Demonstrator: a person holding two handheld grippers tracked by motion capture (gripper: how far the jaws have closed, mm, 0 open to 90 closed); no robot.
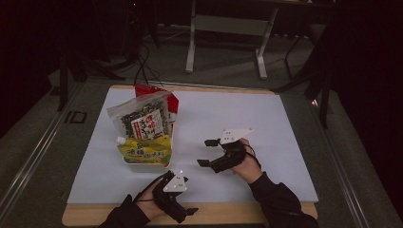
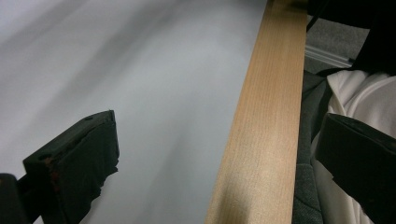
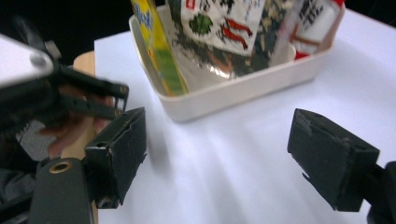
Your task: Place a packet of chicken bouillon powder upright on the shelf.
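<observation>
A cream tray [image 1: 142,166] stands on the left of the white mat [image 1: 275,123]. In it are a clear bag of dark snacks [image 1: 142,116], a red pack [image 1: 172,107] behind it and a yellow spouted pouch [image 1: 145,149] at the front. My right gripper [image 1: 206,152] hovers over the mat right of the tray, open and empty, pointing at it. In the right gripper view [image 3: 224,156] the tray [image 3: 233,93], the pouch [image 3: 159,46] and the bag [image 3: 224,28] lie ahead. My left gripper [image 1: 186,204] rests at the table's front edge, open [image 2: 219,163], jaws astride the wooden rim [image 2: 261,116].
A wooden border [image 1: 237,213] frames the mat along the near side. Beyond the table a desk frame [image 1: 225,42] stands on the dark floor. The person's white garment [image 2: 359,98] lies right of the rim in the left gripper view.
</observation>
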